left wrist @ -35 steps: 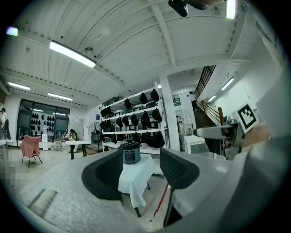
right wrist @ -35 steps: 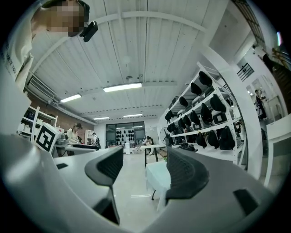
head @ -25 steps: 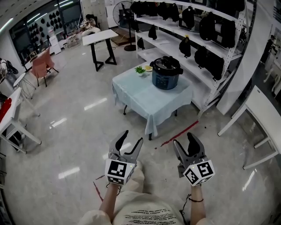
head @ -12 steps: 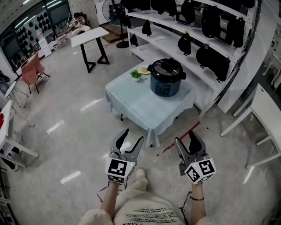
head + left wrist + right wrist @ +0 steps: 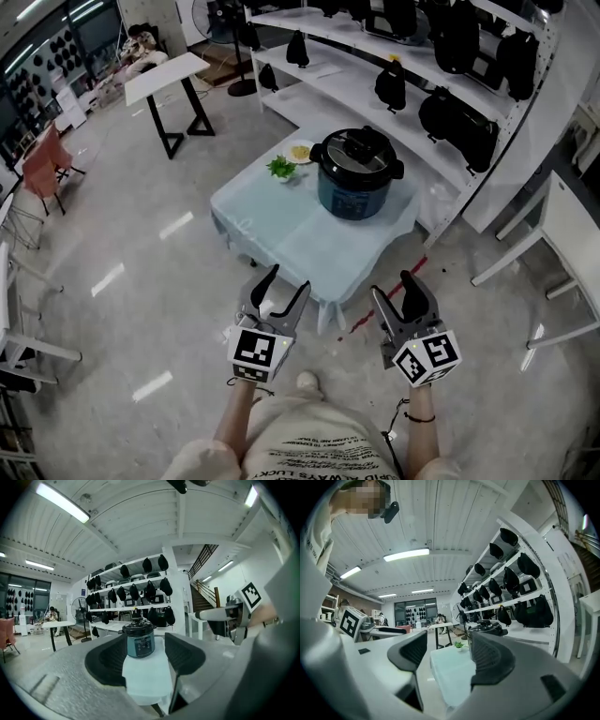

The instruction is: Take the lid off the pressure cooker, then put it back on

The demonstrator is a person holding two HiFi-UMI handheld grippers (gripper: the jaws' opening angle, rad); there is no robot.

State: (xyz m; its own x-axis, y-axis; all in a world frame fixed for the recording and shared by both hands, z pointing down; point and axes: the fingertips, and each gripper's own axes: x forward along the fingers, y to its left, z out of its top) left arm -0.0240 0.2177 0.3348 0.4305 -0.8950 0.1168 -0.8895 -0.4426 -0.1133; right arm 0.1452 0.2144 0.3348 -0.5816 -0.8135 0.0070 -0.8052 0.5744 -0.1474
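Head view showed left tongs (image 5: 286,279) and right tongs (image 5: 394,286) spread, empty, short of the pressure cooker (image 5: 354,187) on the worktop (image 5: 272,225); its lid (image 5: 343,156) looked heavy, rigid, best taken by its top handle (image 5: 365,142).

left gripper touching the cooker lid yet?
Apart. In the head view the left gripper is short of the table's near edge, while the lid sits on the pressure cooker at the far side, with bare tablecloth between them.

Pressure cooker (image 5: 489,626) mostly hidden behind a jaw of the right gripper (image 5: 449,652), only its top shows. Plate (image 5: 300,152) beyond it: contents too small to tell.
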